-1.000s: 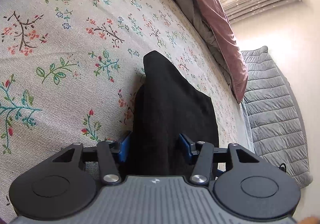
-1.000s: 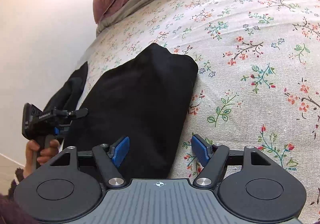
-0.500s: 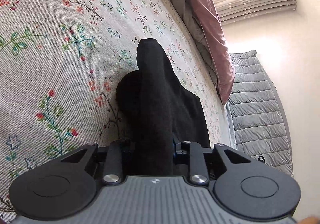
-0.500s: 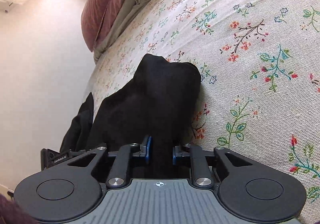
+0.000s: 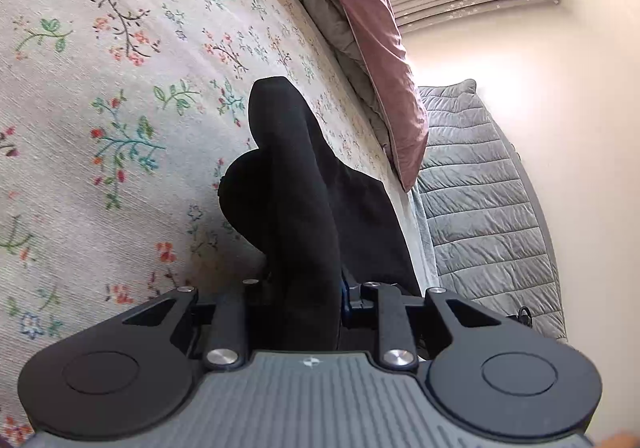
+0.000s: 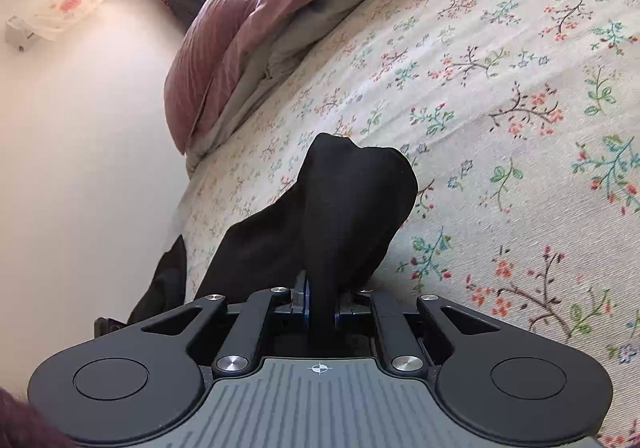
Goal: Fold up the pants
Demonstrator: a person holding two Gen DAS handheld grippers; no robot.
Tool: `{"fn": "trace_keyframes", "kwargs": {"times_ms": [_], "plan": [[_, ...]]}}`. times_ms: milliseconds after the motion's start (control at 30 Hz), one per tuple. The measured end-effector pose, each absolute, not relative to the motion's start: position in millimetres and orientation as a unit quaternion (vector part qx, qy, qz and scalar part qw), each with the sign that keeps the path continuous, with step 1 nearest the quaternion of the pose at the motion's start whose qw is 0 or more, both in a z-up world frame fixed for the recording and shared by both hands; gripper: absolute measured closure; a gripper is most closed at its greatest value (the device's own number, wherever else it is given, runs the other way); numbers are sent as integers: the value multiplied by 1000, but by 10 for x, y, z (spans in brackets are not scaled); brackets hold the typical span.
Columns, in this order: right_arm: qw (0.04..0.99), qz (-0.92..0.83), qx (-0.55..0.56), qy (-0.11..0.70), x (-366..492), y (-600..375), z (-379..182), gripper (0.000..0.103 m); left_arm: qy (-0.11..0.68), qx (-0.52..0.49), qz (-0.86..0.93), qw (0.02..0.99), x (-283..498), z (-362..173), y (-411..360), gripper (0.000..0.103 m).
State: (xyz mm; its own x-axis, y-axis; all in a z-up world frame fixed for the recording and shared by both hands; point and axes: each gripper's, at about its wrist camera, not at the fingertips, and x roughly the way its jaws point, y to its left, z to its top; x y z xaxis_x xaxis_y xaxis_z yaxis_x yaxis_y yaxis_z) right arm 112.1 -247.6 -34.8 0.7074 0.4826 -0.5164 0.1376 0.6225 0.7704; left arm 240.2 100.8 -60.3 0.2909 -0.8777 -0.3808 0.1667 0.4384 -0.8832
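The black pants (image 5: 292, 176) lie folded on the floral bedspread (image 5: 100, 88), with their near edge bunched up into a raised ridge. In the left wrist view my left gripper (image 5: 308, 288) is shut on that edge, and the fabric fills the gap between its fingers. In the right wrist view the pants (image 6: 352, 200) rise as a dark hump from my right gripper (image 6: 320, 300), whose jaws are closing with a thin fold of the fabric pinched between the blue pads (image 6: 306, 298). The pants' far end rests on the bed.
A pink duvet (image 5: 372, 28) over grey bedding is heaped along the bed's far side. A grey quilted cover (image 5: 480, 188) lies beyond the bed's edge. A dark cloth (image 6: 168, 280) hangs over the bed edge by the wall. Floral bedspread (image 6: 520, 128) stretches to the right.
Both grippers went from open around the pants' near edge to shut on it. The fabric has been gathered and raised into a ridge, and both hands have shifted across the bed.
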Motion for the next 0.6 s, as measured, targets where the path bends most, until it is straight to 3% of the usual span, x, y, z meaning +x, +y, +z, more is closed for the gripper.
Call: {"fn": "trace_keyframes", "kwargs": {"times_ms": [367,467,533,600], "plan": [[850,90,420,304,1562,-3080,-246,92,413,-418,-370,720,2691,-566,678,67],[859,71,408,301,1670,-3151,-349,92,409,-383,-340,756,2773,-582,607,66],[859,43,395,322,1767,-3159,-519,86,430,-337,-295,784,2809,-654,526,62],[861,-3,364,355,1822,-3138,-709,73,425,-326,-294,792,2805,-689,521,60]]}}
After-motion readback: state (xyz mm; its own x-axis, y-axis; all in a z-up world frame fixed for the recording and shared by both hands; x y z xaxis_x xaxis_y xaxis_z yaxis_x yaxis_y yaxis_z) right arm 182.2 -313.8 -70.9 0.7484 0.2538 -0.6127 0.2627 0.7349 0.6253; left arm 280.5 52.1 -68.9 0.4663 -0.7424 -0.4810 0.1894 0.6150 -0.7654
